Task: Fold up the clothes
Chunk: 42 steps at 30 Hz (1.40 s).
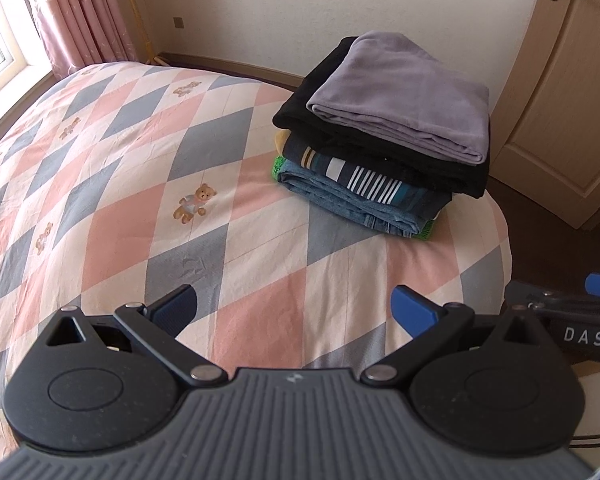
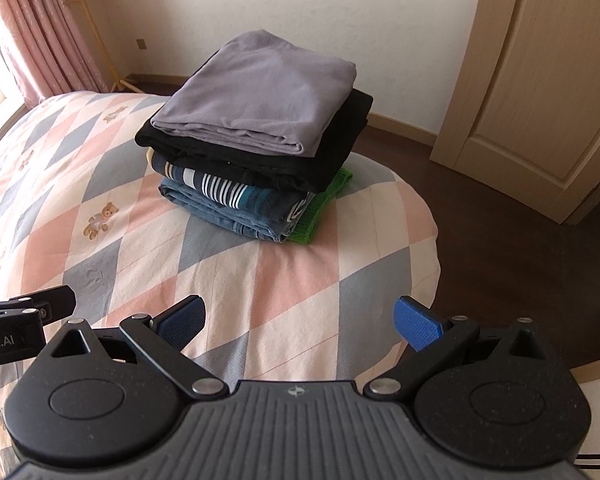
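Note:
A stack of folded clothes sits near the bed's far right corner. A grey garment lies on top, over a black one, a striped one, denim and a green knit at the bottom. My left gripper hovers open over the quilt, short of the stack, holding nothing. My right gripper is open too, empty, just in front of the stack. Each gripper shows at the edge of the other's view.
The bed carries a pink, grey and white diamond quilt with teddy bear prints. A wooden door stands to the right beyond dark floor. Pink curtains hang at the left by a window.

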Each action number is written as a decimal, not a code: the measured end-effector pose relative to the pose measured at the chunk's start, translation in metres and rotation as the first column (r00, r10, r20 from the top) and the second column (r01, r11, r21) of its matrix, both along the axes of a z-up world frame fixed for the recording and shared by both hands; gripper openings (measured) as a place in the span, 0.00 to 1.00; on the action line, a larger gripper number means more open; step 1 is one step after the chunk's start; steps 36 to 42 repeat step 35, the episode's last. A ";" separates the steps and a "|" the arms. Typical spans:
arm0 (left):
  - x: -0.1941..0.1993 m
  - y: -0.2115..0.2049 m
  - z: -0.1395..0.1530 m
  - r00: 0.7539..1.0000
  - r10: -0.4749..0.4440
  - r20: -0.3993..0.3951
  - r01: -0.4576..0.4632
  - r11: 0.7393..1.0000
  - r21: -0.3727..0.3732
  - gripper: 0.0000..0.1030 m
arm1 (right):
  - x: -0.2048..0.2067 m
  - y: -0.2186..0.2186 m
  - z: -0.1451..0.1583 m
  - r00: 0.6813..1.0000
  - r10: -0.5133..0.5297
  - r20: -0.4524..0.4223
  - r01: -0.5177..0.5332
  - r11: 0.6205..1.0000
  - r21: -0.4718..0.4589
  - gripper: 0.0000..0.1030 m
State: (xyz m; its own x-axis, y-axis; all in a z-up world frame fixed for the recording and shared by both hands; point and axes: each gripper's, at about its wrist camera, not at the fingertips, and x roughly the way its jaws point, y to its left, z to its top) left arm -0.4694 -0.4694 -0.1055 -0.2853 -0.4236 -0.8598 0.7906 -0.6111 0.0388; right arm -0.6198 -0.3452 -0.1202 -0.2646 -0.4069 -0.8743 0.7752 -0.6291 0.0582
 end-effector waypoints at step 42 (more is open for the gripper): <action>-0.052 -0.032 -0.015 0.997 0.073 0.032 -0.074 0.997 0.017 0.99 | -0.065 -0.041 -0.029 0.996 0.063 0.070 -0.068 0.995 0.079 1.00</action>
